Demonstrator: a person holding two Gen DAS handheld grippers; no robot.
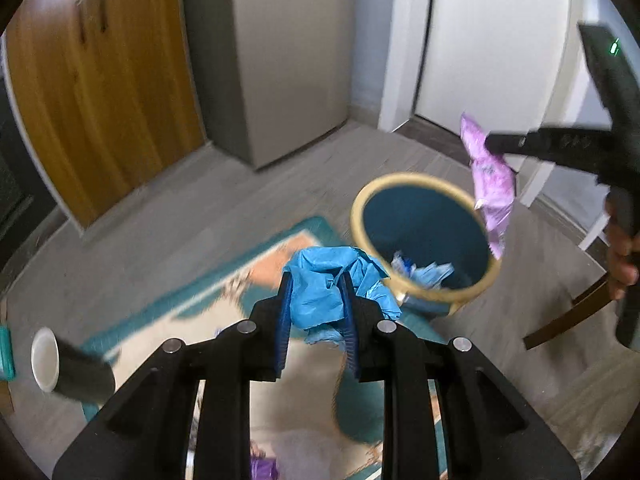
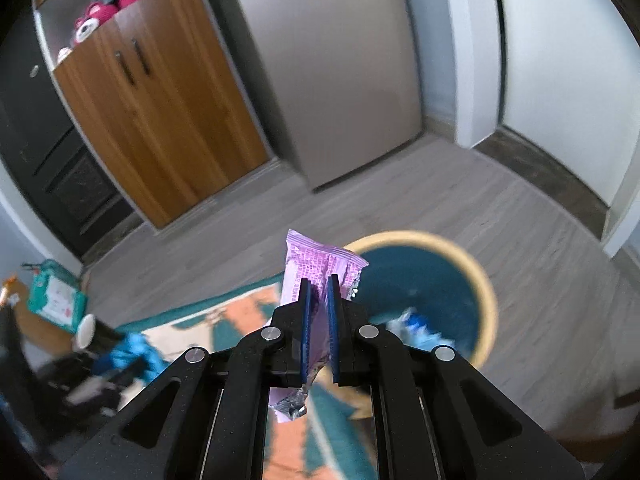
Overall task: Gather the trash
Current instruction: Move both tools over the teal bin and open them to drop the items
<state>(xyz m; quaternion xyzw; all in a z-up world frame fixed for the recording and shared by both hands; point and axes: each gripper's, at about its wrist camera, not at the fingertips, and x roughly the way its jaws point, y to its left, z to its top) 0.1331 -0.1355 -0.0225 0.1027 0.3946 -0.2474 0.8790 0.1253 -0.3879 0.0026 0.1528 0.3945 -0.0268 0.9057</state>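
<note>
Left wrist view: both pieces of trash held near the round teal bin with a tan rim (image 1: 424,240).
Left gripper (image 1: 316,312) is clamped on crumpled blue plastic sheet (image 1: 320,280) (soft, weightless, bunch-gripped); right gripper (image 2: 319,312) pinches the thin purple foil wrapper (image 2: 312,268) mid-length, slippery, floppy.

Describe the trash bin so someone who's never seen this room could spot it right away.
Look at the grey wood floor in front of the tall grey cabinet. At the patterned rug's edge stands a round bin, teal inside with a cream rim, scraps at its bottom.
</note>
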